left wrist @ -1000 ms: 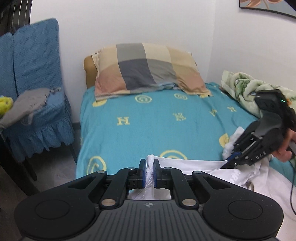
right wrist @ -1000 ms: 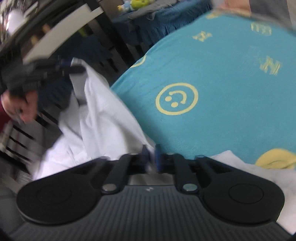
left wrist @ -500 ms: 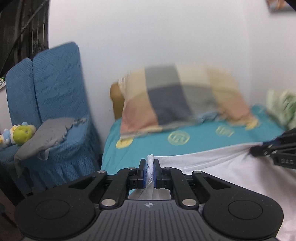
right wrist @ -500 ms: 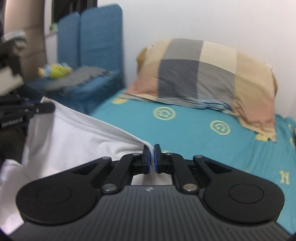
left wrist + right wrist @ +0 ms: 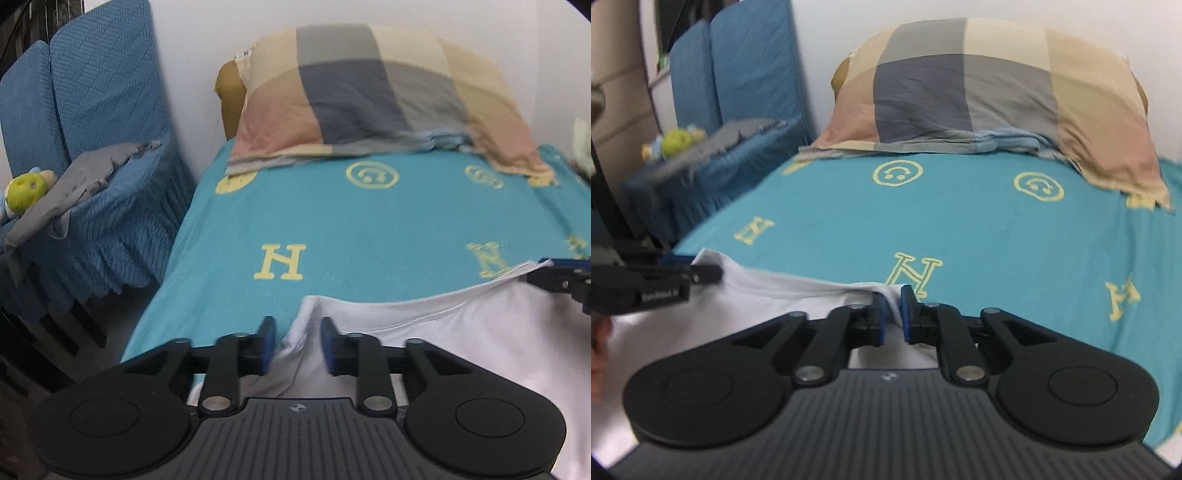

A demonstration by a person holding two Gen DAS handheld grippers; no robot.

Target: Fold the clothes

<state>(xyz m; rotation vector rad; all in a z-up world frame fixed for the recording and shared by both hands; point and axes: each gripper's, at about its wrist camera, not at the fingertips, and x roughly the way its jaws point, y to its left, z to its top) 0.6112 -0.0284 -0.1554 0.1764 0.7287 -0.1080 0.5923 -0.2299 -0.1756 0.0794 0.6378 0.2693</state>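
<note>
Letting go is the news: the left gripper (image 5: 294, 345), which pinched a corner of the white shirt (image 5: 461, 332) half a second ago, now stands with its jaws spread wide and the cloth lying loose between them. The right gripper (image 5: 891, 314) has parted too, though less; a fold of the hem sits in the narrow gap, and whether the pads touch it is hard to say from this angle. A second ago the shirt hung bunched at the foot of the bed; half a second ago it was stretched in the air between the two grippers; now it lies spread on the bed (image 5: 369, 229), its hem edge running from one gripper to the other. That suggests the laying-out step is done and the first fold can begin once fresh grips are taken.

Under it is a soft teal cover printed with yellow faces and letters. A checked pillow (image 5: 376, 99) leans at the head against a white wall. On the left side stand blue chairs (image 5: 96, 110) with a grey cloth (image 5: 74, 184) and a green-yellow toy (image 5: 26, 186) on the seat.
</note>
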